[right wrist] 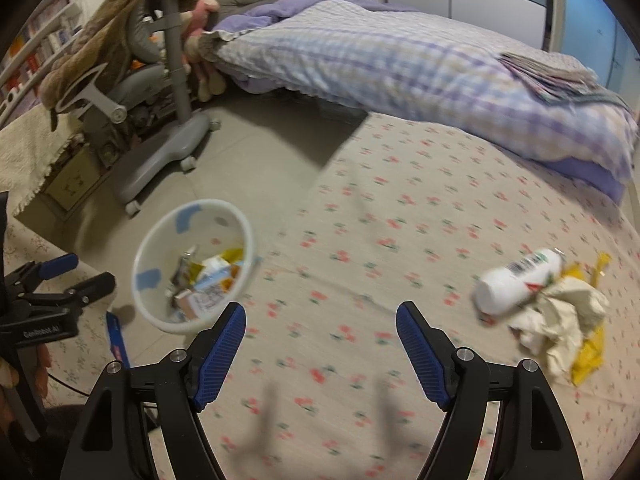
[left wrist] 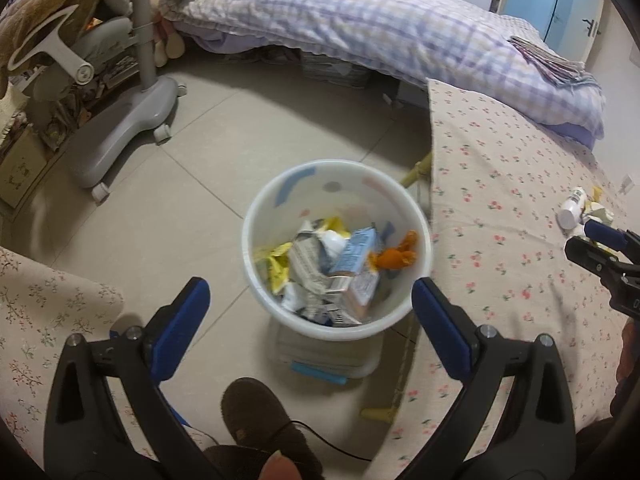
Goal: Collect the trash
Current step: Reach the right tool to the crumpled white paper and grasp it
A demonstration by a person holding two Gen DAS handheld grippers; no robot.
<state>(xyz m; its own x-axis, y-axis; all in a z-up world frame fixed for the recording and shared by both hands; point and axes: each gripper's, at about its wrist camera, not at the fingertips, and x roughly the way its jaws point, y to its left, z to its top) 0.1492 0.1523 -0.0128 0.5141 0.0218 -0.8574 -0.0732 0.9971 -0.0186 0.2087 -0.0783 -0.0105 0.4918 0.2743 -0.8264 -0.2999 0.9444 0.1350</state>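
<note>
The right gripper (right wrist: 320, 350), jaws gaping and empty, is hovering nearest the white bottle (right wrist: 518, 286) at right of frame, its long axis slanting toward upper right.

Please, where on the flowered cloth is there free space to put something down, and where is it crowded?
The flowered cloth is bare from the white bin side across to the white bottle, and up to the checked quilt. The right gripper, open, is over this patch. It is crowded around the bottle, crumpled paper and yellow wrapper.
</note>
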